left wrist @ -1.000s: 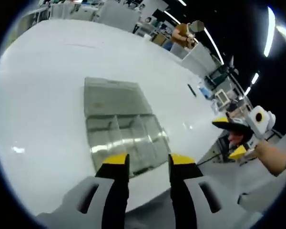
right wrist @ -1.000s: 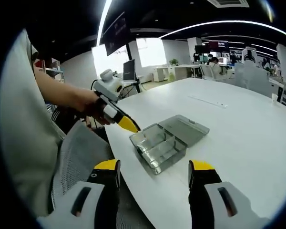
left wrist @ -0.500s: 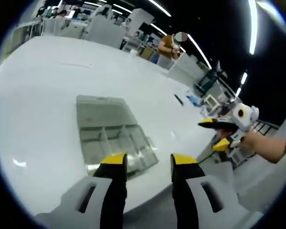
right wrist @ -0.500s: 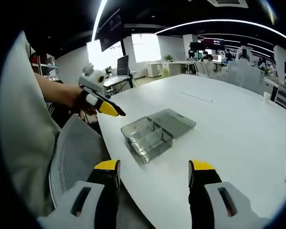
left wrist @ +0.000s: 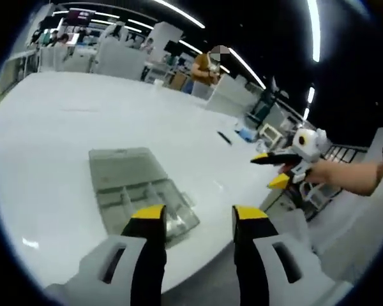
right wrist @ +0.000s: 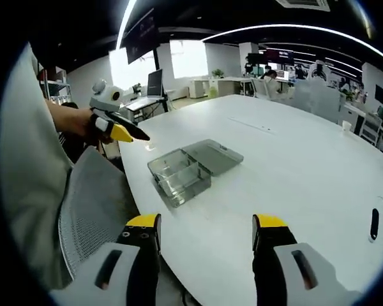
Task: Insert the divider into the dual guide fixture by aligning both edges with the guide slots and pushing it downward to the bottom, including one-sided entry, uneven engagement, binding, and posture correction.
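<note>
The landmark is the clear plastic compartment box (left wrist: 137, 194) with its flat lid folded open beside it, lying near the edge of the round white tabletop (left wrist: 64, 121); it appears to be the guide fixture.

In the left gripper view, the left gripper (left wrist: 191, 220) sits over the tabletop's edge with the box just beyond its yellow-tipped left jaw, ahead and slightly left. Its jaws are spread with nothing between them. To the right of the box, off the tabletop, the right gripper (left wrist: 274, 171) is held in a hand (left wrist: 325, 172), its yellow tips parted and pointing back toward the box.

In the right gripper view, the left gripper (right wrist: 124, 132) shows at the left of the box (right wrist: 179, 172), off the tabletop's edge and pointing toward it. The box lies ahead and left of the right gripper (right wrist: 207, 229), well apart from it, with its long axis, tray and lid together, running away to the right across the tabletop (right wrist: 293, 166). That gripper's jaws are also wide apart and empty. Far right of the box, a small dark pen-like object (right wrist: 373, 224) lies on the tabletop.

No loose divider is distinguishable; thin partitions inside the tray are visible, but whether one is the task's divider I cannot tell. Judging by this layout, the left gripper is the nearer one, so the next reach probably runs from it straight forward to the tray.
</note>
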`<action>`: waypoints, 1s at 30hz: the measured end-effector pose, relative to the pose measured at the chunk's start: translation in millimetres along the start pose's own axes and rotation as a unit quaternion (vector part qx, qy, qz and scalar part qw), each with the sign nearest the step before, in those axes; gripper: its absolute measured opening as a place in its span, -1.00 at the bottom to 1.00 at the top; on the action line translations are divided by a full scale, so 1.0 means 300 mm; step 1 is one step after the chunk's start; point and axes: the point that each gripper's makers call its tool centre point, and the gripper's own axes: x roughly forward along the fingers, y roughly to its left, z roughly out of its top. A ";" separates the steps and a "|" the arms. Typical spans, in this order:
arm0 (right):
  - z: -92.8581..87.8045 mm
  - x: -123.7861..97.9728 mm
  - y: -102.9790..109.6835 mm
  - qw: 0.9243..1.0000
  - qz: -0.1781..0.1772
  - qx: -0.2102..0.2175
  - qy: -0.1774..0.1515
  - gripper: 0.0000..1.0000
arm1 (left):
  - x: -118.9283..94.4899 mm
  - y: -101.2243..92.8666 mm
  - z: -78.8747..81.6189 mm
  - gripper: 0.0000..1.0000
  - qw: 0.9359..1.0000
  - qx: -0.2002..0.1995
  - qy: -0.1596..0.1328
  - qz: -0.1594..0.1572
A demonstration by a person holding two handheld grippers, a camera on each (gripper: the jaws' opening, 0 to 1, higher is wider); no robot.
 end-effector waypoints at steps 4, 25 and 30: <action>-0.019 -0.002 -0.027 1.000 -0.005 -0.001 0.007 0.09 | -0.005 -0.001 0.002 -0.21 1.000 0.011 -0.002 0.000; -0.068 0.025 -0.119 0.999 -0.003 -0.033 0.043 0.09 | -0.012 -0.039 0.033 -0.16 0.998 0.062 -0.012 -0.008; -0.079 0.035 -0.126 0.998 0.002 -0.041 0.052 0.09 | -0.009 -0.043 0.039 -0.13 0.998 0.068 -0.015 -0.011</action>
